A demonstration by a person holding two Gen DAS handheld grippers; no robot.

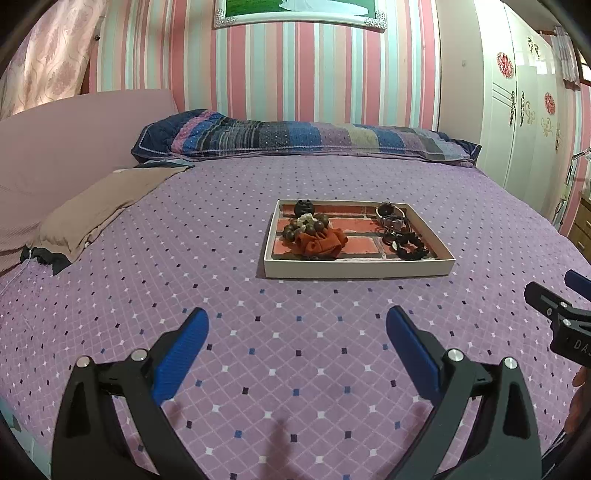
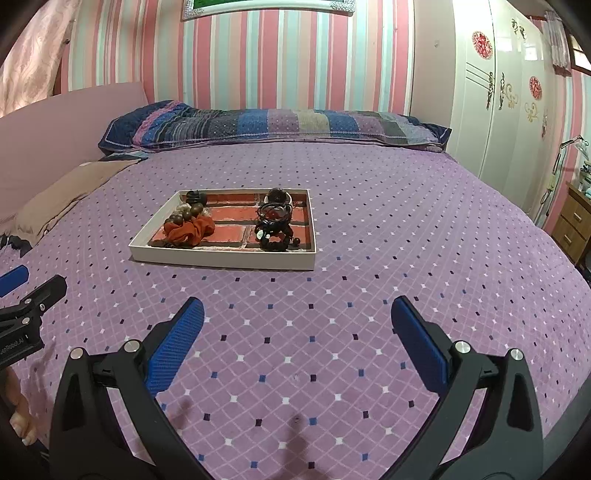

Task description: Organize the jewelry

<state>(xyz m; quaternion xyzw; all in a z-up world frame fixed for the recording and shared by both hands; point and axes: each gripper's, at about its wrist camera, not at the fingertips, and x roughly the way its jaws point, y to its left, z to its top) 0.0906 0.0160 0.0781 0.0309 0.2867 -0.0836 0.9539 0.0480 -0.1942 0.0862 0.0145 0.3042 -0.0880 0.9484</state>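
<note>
Jewelry tray (image 1: 354, 267) on bedspread (image 1: 221, 258) — well ahead of both hand-held grippers, left (image 1: 297, 332) and right (image 2: 297, 325), spread wide, empty

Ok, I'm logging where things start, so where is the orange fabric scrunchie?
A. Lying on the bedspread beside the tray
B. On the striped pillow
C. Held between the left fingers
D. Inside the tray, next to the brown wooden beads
D: the orange scrunchie lies inside the tray, against the brown wooden beads; both grippers are empty.

Framed picture (image 1: 301, 13) above the patterned pillow (image 1: 303, 138) cut off by top edge, dark jewelry heap (image 2: 275, 221) beyond the pillow's near side too tangled to separate.
</note>
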